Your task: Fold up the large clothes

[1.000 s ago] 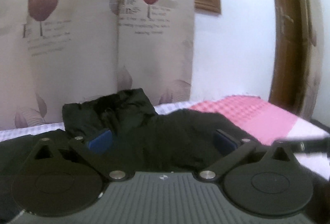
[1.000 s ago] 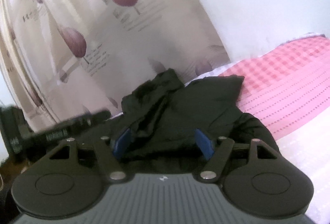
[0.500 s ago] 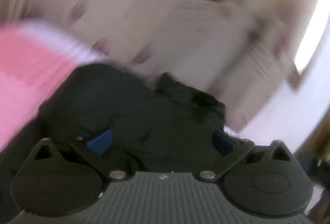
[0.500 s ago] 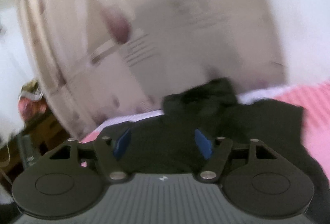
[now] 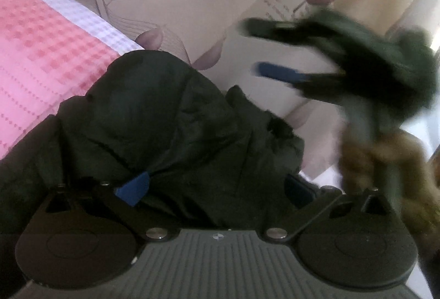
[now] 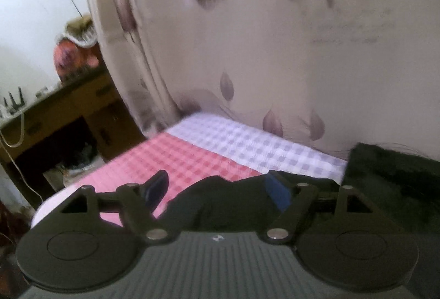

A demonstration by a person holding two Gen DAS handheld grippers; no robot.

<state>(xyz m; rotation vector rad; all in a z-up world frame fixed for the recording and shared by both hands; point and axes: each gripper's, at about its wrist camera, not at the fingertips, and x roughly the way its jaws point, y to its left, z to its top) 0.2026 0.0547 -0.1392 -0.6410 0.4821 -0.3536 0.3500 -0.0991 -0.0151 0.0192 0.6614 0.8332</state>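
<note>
A bulky black jacket (image 5: 170, 117) with a fur-edged hood lies heaped on the pink and white checked bed (image 5: 41, 46). My left gripper (image 5: 216, 189) stands wide, and the jacket's bulk fills the space between its blue pads; cloth laps over the left pad. In the left wrist view my right gripper (image 5: 250, 47) hovers blurred at the upper right, above the hood, with nothing between its fingers. Its jaws are opening. In the right wrist view the right gripper (image 6: 217, 189) is over an edge of the jacket (image 6: 220, 202), near the bed's (image 6: 192, 156) corner.
A beige curtain (image 6: 275, 51) printed with leaves hangs right behind the bed. A person's hand in a brown and green sleeve (image 5: 385, 156) holds the right gripper. Left of the bed stands a dark wooden desk (image 6: 68, 106) with clutter and a hanging cord.
The right wrist view has swung left, off the heap toward the bed's corner and the desk, and its jaws stand wider. The left view has rolled; the right gripper now shows in it.
</note>
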